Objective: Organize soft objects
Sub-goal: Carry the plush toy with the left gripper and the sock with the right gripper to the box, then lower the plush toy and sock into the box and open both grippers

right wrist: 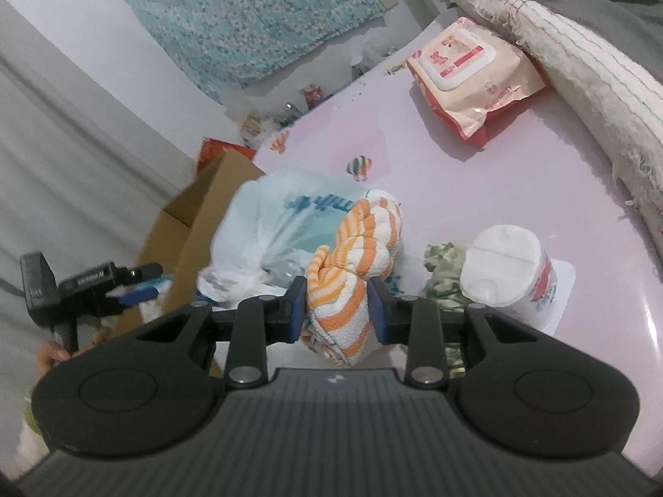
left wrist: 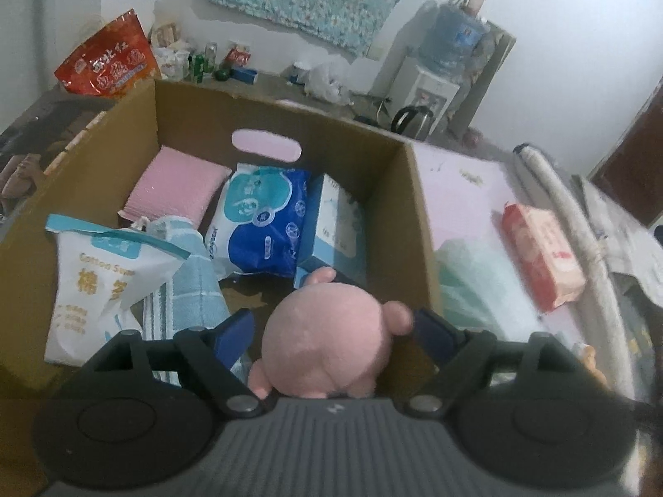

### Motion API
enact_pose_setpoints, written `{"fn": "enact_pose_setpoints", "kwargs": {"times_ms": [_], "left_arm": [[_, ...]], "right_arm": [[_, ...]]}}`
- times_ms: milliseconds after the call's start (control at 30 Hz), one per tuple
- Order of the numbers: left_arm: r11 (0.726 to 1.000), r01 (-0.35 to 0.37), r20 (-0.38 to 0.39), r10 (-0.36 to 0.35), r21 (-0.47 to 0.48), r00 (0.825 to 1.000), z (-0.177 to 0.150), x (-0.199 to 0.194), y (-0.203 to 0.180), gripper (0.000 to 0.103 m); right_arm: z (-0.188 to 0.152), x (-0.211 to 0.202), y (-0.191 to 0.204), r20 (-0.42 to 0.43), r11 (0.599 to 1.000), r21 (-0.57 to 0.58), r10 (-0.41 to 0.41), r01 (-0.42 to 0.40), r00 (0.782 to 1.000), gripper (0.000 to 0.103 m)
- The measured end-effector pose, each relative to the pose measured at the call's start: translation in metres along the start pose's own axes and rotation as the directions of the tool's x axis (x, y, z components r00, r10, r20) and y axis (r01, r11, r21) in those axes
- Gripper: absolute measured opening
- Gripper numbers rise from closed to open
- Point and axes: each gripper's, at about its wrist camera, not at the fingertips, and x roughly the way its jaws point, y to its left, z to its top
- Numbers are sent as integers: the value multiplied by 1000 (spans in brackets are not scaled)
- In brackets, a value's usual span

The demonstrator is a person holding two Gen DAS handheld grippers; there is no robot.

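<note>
Pink table w/ cardboard box: left gripper jaws apart, right gripper jaws clamp striped cloth.

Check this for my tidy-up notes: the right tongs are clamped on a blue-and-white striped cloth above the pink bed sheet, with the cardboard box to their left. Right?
Not quite. The cloth clamped in the right tongs is orange-and-white striped, not blue-and-white, as the right wrist view shows. The rest holds: it is above the pink bed sheet, with the cardboard box to the left.
</note>
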Motion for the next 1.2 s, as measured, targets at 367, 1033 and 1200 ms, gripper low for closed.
{"fn": "enact_pose_setpoints", "kwargs": {"times_ms": [367,1033,1200], "left_arm": [[1000,18,169,-17,0,985,-28,-79,-2,86],[941,-114,359,231,-318,904,-89,-186,120,86],[922,-148,334,275,-358,902,-105,-189,144,86]], "right_arm": [[7,-31,20,58,992,23,122,-124,991,30],[-52,181,291,-553,849,-213,303,-484,776,30],[-81,247,323,-642,856,-286,163,-431,750,30]]}}
